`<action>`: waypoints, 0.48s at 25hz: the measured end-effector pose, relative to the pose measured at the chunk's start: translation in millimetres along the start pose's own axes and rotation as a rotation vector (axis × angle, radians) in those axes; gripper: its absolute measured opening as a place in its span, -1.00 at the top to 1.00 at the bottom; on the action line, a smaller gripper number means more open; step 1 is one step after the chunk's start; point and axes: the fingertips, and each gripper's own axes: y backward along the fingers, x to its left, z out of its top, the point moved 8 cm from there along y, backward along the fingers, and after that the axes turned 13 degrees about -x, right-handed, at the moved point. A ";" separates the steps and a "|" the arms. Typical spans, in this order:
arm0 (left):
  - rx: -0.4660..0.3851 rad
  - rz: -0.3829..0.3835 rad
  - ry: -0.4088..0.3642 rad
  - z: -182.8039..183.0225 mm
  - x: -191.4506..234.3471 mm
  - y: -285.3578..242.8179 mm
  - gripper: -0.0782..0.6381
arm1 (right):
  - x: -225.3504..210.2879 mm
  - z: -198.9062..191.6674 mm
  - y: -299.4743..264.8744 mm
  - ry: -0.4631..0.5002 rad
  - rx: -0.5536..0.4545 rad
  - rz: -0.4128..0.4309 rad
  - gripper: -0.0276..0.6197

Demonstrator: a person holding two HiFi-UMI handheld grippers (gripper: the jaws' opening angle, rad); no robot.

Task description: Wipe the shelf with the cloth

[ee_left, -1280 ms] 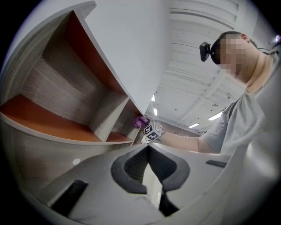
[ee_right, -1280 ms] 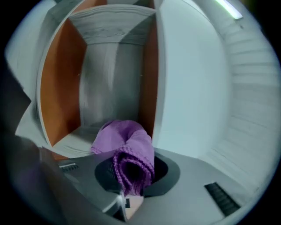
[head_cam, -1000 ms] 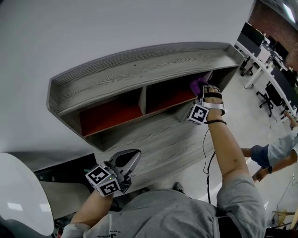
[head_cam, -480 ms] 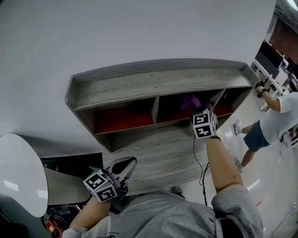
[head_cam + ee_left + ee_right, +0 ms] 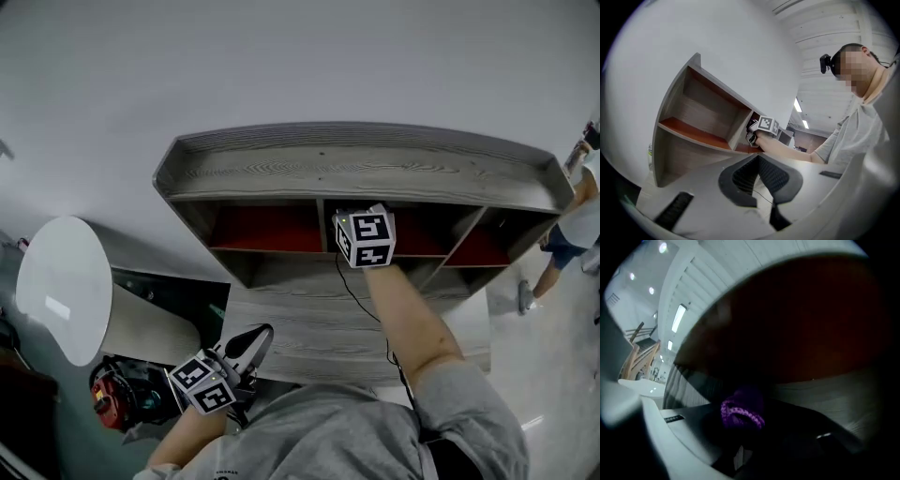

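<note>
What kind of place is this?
Probably an open office or workshop hall: a grey wooden shelf with red insides against a white wall, a round white table, and long ceiling strip lights.

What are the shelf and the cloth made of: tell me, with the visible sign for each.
Shelf: likely wood or wood-look laminate, matte grey. Long grain lines run along its boards. The back panels of its compartments are a smooth red-brown.
Cloth: seemingly knitted or crocheted yarn, purple. Looped, ropy strands show, though the right gripper view is dark.
</note>
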 end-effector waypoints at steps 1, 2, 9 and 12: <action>0.002 0.014 -0.007 -0.9 -4.4 0.8 0.73 | -1.8 1.0 -1.1 -0.023 -0.014 -0.003 0.72; 0.005 0.023 -0.014 -1.1 -7.8 0.7 0.73 | -5.7 2.4 -0.9 -0.038 -0.028 -0.009 0.72; 0.017 -0.001 -0.037 9.9 -9.6 -18.6 0.73 | -116.8 17.1 60.6 -0.123 -0.109 -0.313 0.73; 0.044 -0.047 -0.035 11.7 -6.9 -31.9 0.73 | -154.3 26.1 93.8 -0.152 -0.135 -0.465 0.73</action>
